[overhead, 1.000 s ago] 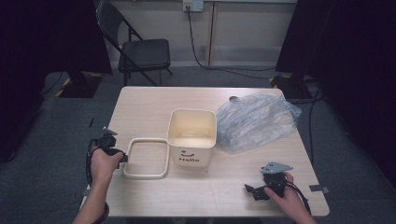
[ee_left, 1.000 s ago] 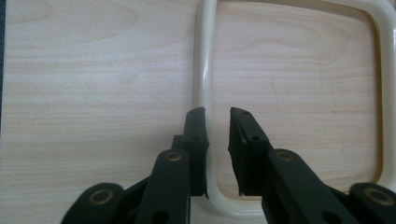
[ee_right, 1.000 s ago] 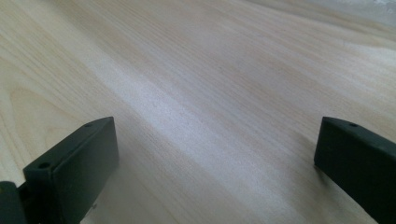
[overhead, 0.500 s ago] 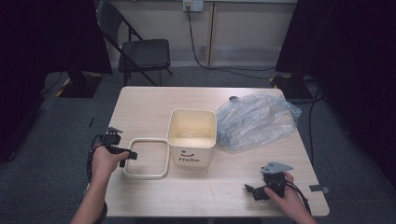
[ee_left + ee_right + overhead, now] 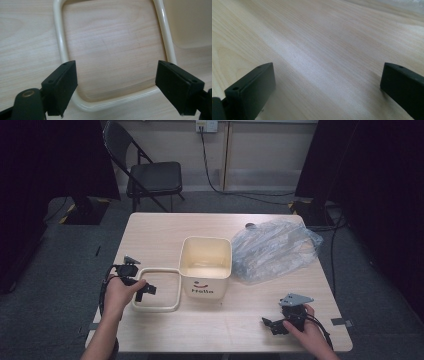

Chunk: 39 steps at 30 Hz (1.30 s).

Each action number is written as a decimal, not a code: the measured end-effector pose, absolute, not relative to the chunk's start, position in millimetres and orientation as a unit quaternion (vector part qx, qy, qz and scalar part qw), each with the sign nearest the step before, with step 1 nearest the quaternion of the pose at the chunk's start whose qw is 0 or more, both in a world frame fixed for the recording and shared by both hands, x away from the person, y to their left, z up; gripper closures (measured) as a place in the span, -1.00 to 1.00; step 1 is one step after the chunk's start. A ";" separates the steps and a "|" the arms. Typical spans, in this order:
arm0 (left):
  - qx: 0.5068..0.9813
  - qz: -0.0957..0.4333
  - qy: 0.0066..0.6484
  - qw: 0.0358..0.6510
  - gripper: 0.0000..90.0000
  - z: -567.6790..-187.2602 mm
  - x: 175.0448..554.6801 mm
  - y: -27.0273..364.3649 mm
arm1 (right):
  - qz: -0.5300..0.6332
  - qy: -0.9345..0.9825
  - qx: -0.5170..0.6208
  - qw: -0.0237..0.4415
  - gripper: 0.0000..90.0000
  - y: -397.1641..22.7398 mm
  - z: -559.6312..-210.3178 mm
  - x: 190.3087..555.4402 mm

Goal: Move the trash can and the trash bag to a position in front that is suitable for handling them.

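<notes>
Left gripper [image 5: 145, 290] jaws have just been opening, now spread wide over the cream frame [image 5: 156, 290], nothing pinched. Frame lies flat on the desk [image 5: 165, 232], lower left of centre, touching the bin [image 5: 205, 265]. Right gripper [image 5: 272, 326] spread, empty, lower right.

The table [image 5: 165, 232] is pale wood, matt, with fine straight grain. The cream frame [image 5: 163, 37] is smooth glossy plastic (highlights run along its rounded edge). The bin [image 5: 206, 270] looks like matt cream plastic; the bag [image 5: 275, 247] is clear, crinkled, shiny film.
</notes>
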<state>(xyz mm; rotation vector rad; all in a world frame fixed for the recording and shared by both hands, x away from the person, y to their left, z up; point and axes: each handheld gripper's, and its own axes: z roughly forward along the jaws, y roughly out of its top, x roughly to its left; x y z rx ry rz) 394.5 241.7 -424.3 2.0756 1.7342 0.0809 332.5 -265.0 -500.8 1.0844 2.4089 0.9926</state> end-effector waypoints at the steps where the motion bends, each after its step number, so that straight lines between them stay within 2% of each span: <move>1: 0.753 0.027 0.621 0.216 -0.61 -425.5 394.1 239.3 | 0.347 0.843 0.379 0.159 -1.00 -265.1 -500.8 332.6; 20: 0.799 0.025 0.563 0.210 -0.59 -433.2 385.7 211.2 | 0.347 0.843 0.379 0.159 -1.00 -265.0 -500.8 332.5; 39: 0.817 0.019 0.536 0.212 -0.58 -446.6 381.2 187.2 | 0.348 0.843 0.379 0.157 -1.00 -264.9 -500.8 333.4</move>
